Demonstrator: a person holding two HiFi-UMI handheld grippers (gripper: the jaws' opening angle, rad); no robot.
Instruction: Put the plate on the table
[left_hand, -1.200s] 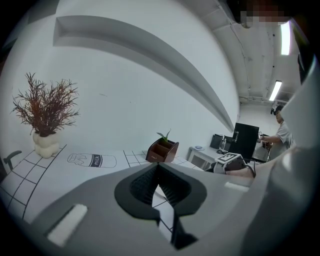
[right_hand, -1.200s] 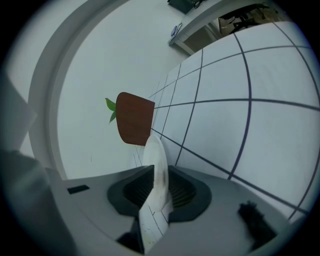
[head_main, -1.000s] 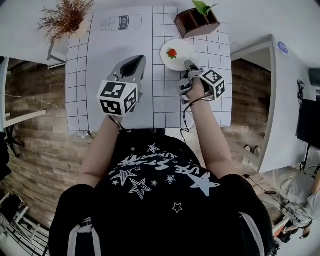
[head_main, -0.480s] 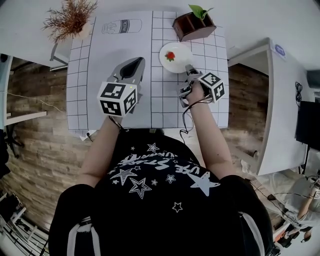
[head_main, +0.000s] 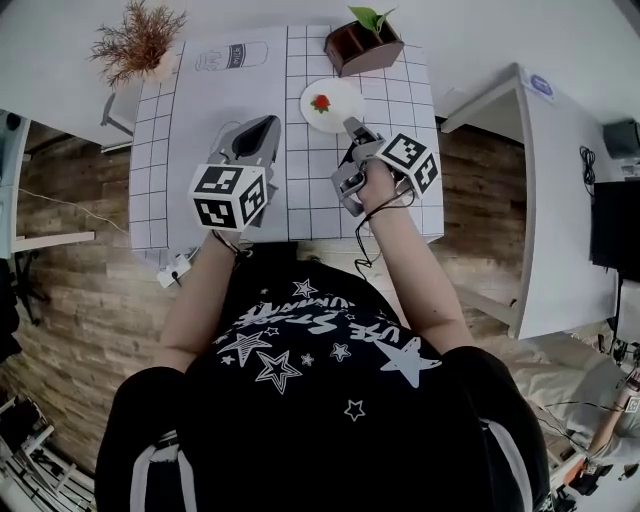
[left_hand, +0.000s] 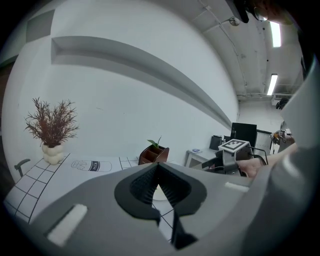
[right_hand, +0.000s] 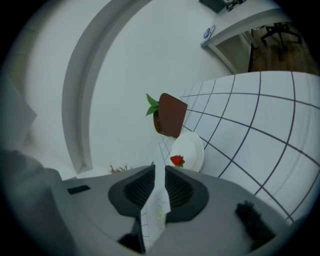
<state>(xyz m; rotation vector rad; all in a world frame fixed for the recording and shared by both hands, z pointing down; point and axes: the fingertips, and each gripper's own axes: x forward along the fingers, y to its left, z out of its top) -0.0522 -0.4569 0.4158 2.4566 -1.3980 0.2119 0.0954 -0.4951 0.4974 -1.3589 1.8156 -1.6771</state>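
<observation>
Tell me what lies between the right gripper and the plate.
Only bare gridded sheet, seen in the right gripper view, separates the right gripper from the plate; its empty jaws have just been closing.

Wood-plank floor (head_main: 70, 290) lies beside a white side desk (head_main: 560, 200), and strip lights (left_hand: 272, 84) glow on the ceiling (left_hand: 250, 55).

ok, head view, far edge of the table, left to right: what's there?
Dried reddish-brown plant in a white vase → milk-carton line drawing on the mat → brown wooden box with a green plant.
</observation>
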